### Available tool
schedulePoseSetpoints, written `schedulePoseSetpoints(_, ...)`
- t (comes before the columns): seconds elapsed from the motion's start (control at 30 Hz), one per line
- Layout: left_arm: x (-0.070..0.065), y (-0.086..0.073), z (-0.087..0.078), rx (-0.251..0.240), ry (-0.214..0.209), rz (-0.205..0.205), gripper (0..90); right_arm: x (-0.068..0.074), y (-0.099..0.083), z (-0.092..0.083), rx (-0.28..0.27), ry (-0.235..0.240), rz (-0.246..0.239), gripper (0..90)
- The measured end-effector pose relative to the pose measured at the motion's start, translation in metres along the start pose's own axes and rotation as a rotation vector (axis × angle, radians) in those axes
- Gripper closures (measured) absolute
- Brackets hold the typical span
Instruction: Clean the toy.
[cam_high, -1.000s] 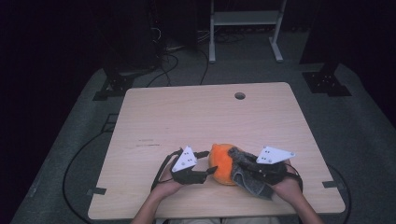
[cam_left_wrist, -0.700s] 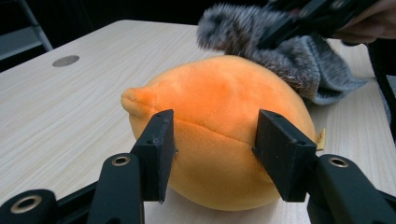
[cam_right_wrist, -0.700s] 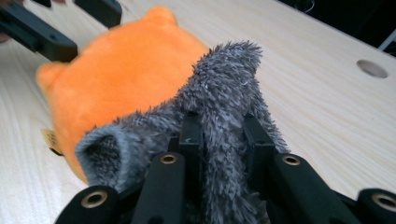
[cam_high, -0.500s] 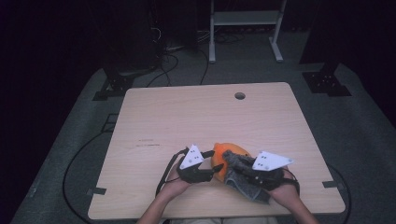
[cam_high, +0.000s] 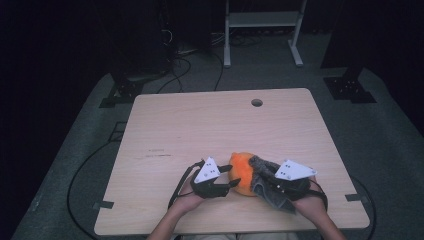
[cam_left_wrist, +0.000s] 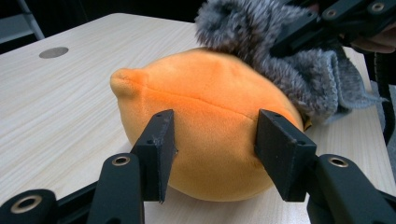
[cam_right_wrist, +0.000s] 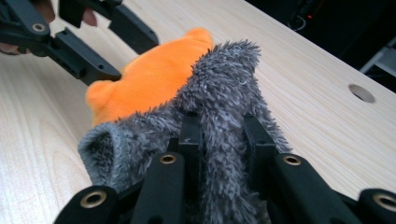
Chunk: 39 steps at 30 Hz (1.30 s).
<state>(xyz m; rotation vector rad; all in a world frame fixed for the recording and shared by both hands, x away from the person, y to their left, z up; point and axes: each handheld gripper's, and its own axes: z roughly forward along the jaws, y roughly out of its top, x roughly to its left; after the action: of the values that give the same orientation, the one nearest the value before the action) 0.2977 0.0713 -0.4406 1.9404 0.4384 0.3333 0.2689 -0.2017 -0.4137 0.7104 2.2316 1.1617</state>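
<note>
Both forearms come in from the table's near edge, hands low and close together. Left gripper points rightward, right gripper points leftward – the two meet at the orange plush toy between them, near the front edge of the light wood-grain table.

Plush toy: rounded, lemon-like body, short smooth orange pile, a stitched seam running along it and a small nub at one end. It sits on the tabletop.

Left gripper view: jaws are spread, one flat black pad on either side of the plush toy, at or just off its surface. Can't tell whether they're actually pressing – no visible dent in the fabric.

Right gripper view: jaws are closed on a fold of grey furry cloth – shaggy long pile, looks like a fuzzy sock or sleeve, with an open tube end showing at the lower left. The pinched fold stands up between the jaws and the free part drapes over the plush toy, touching its top and side.

In the high view the grey furry cloth hangs down from the right gripper toward the table edge, and a grey three-cornered plate sits on top of each gripper.

Round cable hole is at the table's far side, well apart from the work.
</note>
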Motion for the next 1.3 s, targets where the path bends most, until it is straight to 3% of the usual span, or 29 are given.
schedulePoseSetpoints(0.03, 0.000, 0.000, 0.000, 0.000, 0.000, 0.000, 47.1, 0.000, 0.000, 0.000, 0.000, 0.000, 0.000, 72.7)
schedulePoseSetpoints(0.13, -0.001, 0.002, 0.002, -0.010, 0.011, -0.009, 46.6, 0.009, 0.005, -0.005, -0.049, 0.076, -0.004, 72.6)
schedulePoseSetpoints(0.17, -0.001, 0.002, 0.002, -0.010, 0.011, -0.009, 46.5, 0.009, 0.005, -0.005, -0.049, 0.076, -0.004, 72.6)
schedulePoseSetpoints(0.2, 0.000, 0.002, 0.002, 0.008, 0.026, 0.000, 46.3, 0.018, 0.008, -0.002, -0.050, 0.113, -0.030, 71.9)
schedulePoseSetpoints(0.27, 0.001, 0.000, 0.001, 0.019, 0.028, -0.010, 45.3, 0.017, 0.005, 0.002, -0.040, 0.122, -0.028, 72.0)
schedulePoseSetpoints(0.3, 0.001, 0.000, 0.001, 0.019, 0.028, -0.010, 44.9, 0.017, 0.005, 0.002, -0.040, 0.122, -0.028, 72.0)
schedulePoseSetpoints(0.47, 0.005, -0.003, 0.001, 0.022, 0.026, -0.021, 42.7, -0.015, -0.013, -0.004, 0.007, 0.007, 0.066, 72.6)
schedulePoseSetpoints(0.53, 0.005, -0.002, 0.001, 0.023, 0.026, -0.025, 41.6, -0.015, -0.012, -0.009, -0.015, 0.019, 0.074, 72.7)
schedulePoseSetpoints(0.6, 0.004, -0.002, 0.003, 0.024, 0.025, -0.028, 39.9, -0.007, -0.006, -0.009, -0.045, 0.069, 0.065, 72.6)
schedulePoseSetpoints(0.7, 0.004, -0.003, 0.004, 0.030, 0.030, -0.031, 39.4, 0.006, 0.000, -0.003, -0.042, 0.107, 0.022, 72.3)
schedulePoseSetpoints(0.73, 0.005, -0.005, 0.003, 0.042, 0.033, -0.019, 39.5, 0.012, 0.002, 0.002, -0.021, 0.107, -0.025, 72.1)
schedulePoseSetpoints(0.8, 0.005, -0.005, 0.003, 0.034, 0.031, -0.025, 40.0, 0.007, 0.000, 0.003, -0.017, 0.114, -0.010, 72.3)
schedulePoseSetpoints(0.9, 0.004, -0.004, 0.003, 0.032, 0.030, -0.022, 40.4, -0.002, -0.004, 0.002, 0.006, 0.078, 0.007, 72.3)
schedulePoseSetpoints(0.93, 0.003, -0.005, 0.004, 0.027, 0.023, -0.023, 40.5, -0.012, -0.010, 0.001, 0.027, 0.066, 0.046, 72.2)
schedulePoseSetpoints(1.0, 0.004, -0.005, 0.005, 0.024, 0.017, -0.030, 40.2, -0.018, -0.013, 0.001, 0.041, 0.050, 0.070, 72.3)
schedulePoseSetpoints(1.2, 0.006, -0.003, 0.004, 0.022, -0.009, -0.088, 32.5, -0.018, -0.013, 0.003, 0.055, 0.079, 0.082, 72.3)
schedulePoseSetpoints(1.3, 0.003, -0.002, 0.004, 0.024, -0.004, -0.058, 35.4, -0.022, -0.009, 0.000, 0.058, 0.097, 0.095, 72.2)
